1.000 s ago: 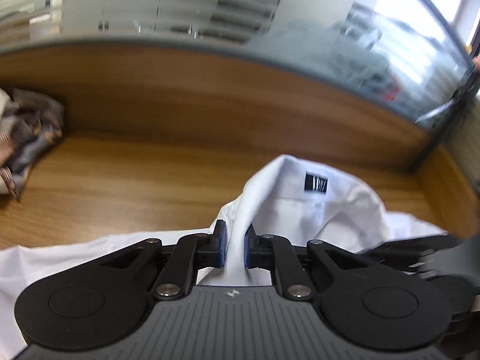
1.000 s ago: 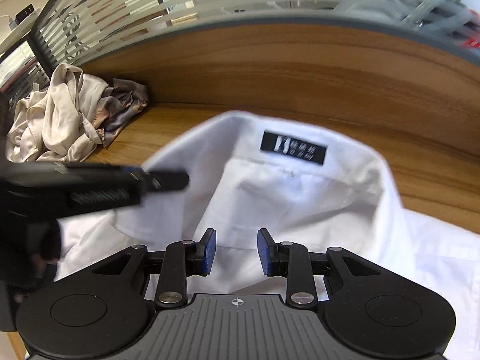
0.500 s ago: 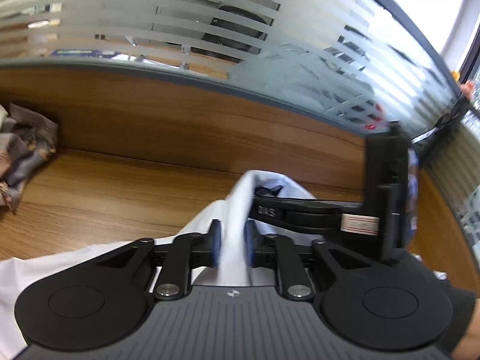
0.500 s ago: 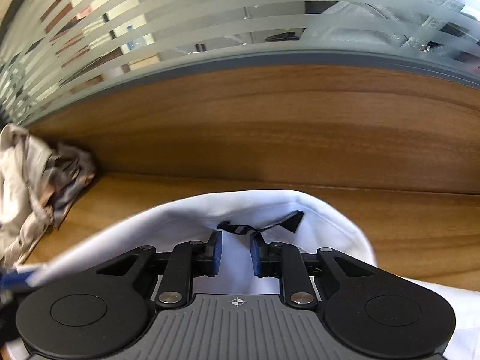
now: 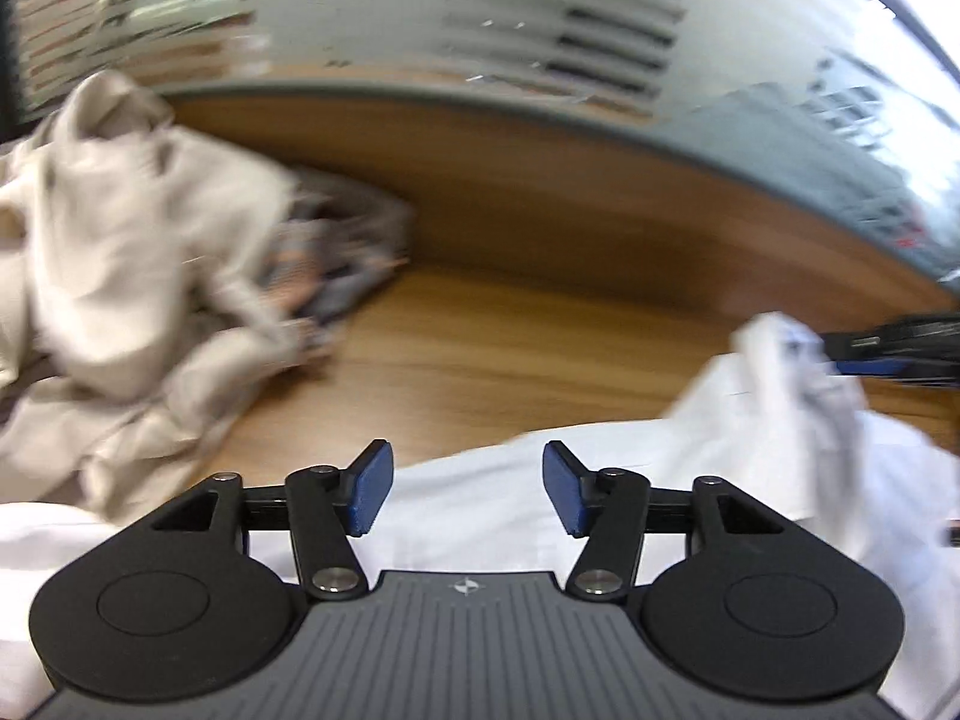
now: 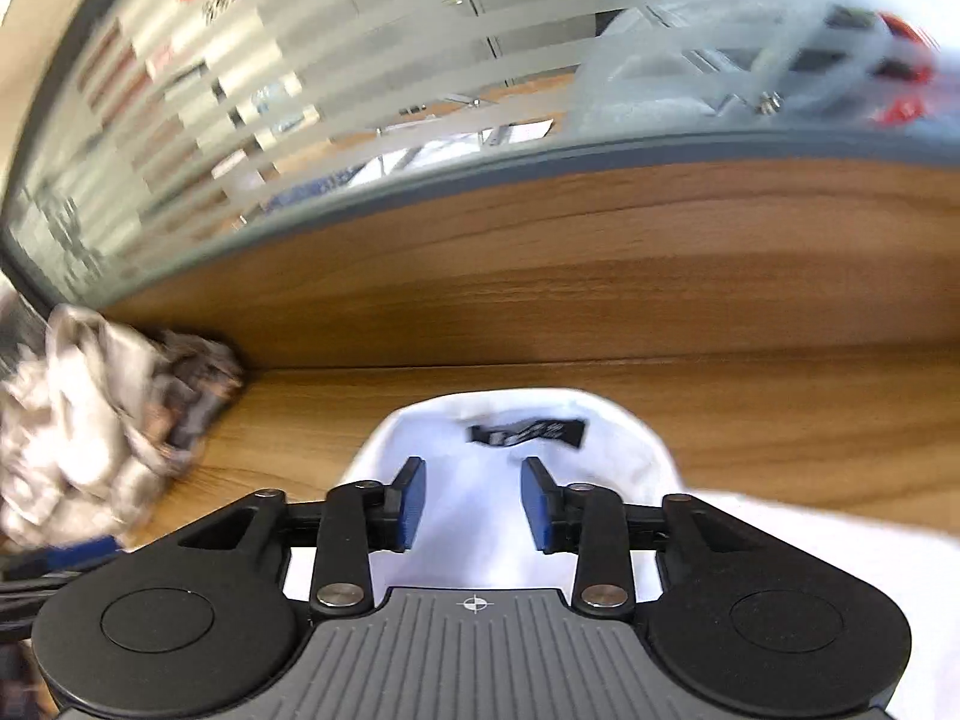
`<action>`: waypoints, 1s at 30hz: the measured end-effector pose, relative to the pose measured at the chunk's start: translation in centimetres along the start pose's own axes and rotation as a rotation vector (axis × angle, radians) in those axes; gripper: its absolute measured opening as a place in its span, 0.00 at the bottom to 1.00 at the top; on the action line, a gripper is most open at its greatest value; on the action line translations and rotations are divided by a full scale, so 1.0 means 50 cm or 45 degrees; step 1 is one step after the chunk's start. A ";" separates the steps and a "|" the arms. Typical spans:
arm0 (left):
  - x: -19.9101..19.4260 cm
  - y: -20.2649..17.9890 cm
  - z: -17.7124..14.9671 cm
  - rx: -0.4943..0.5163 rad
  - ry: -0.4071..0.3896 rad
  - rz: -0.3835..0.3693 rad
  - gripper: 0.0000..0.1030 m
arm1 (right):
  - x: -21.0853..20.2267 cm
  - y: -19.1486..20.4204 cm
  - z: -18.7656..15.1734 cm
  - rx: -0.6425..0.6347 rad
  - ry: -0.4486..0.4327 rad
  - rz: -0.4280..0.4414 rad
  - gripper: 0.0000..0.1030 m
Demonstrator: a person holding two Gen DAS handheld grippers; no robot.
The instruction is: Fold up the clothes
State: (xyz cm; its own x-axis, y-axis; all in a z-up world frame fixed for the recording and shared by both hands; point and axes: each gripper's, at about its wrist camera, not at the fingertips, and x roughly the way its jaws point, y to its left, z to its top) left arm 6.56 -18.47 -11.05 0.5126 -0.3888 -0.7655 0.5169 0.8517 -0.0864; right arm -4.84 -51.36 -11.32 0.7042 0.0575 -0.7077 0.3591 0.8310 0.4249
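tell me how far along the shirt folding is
Early. Done: the white shirt lies spread on the wooden desk, collar and label facing up. In hand: nothing; the left gripper and right gripper have just been opening, jaws empty. Left: every fold, plus the crumpled beige garment.

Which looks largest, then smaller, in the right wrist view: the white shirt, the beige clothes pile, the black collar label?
1. white shirt, though it lies nearest the camera and is partly hidden by the gripper, so its lead may be exaggerated.
2. beige clothes pile, cut off by the left edge.
3. black collar label, clearly smallest.
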 end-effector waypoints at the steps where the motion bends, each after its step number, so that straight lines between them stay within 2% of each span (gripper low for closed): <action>1: 0.007 0.017 0.000 -0.009 0.009 0.017 0.62 | -0.003 0.001 0.000 0.028 0.008 0.025 0.40; 5: 0.040 0.076 0.010 -0.051 0.088 -0.008 0.71 | 0.005 0.016 -0.001 0.077 0.048 0.084 0.49; 13: 0.111 0.097 0.014 -0.041 0.310 -0.183 0.74 | 0.081 0.043 0.002 0.028 0.175 0.071 0.48; 14: 0.118 0.099 0.013 -0.050 0.323 -0.202 0.74 | 0.087 0.044 0.003 0.032 0.188 0.080 0.43; 16: 0.127 0.105 0.014 -0.077 0.315 -0.237 0.75 | 0.094 0.045 0.002 0.035 0.209 0.100 0.28; 17: 0.127 0.107 0.013 -0.096 0.316 -0.253 0.74 | 0.094 0.046 0.001 0.037 0.214 0.105 0.16; 18: 0.126 0.108 0.011 -0.118 0.318 -0.257 0.70 | 0.095 0.048 0.000 0.038 0.220 0.110 0.13; 19: 0.124 0.109 0.009 -0.136 0.321 -0.265 0.61 | 0.092 0.048 -0.001 0.043 0.217 0.117 0.09; 20: 0.123 0.109 0.005 -0.142 0.323 -0.267 0.27 | 0.087 0.049 -0.001 0.051 0.208 0.126 0.08; 21: 0.119 0.109 0.001 -0.139 0.308 -0.243 0.01 | 0.079 0.047 -0.002 0.063 0.192 0.128 0.07; 27: -0.015 0.108 -0.008 -0.132 -0.076 -0.075 0.00 | 0.023 0.048 -0.010 0.042 0.079 0.096 0.07; 30: -0.047 0.080 -0.017 -0.044 -0.149 0.007 0.00 | 0.023 0.056 -0.021 -0.009 0.068 0.088 0.08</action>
State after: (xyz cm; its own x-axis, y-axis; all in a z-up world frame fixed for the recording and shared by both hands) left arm 6.83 -13.86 -10.12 0.5929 -0.4206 -0.6867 0.4910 0.8647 -0.1057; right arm -3.68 -48.41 -11.52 0.6935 0.1438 -0.7060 0.3065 0.8279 0.4698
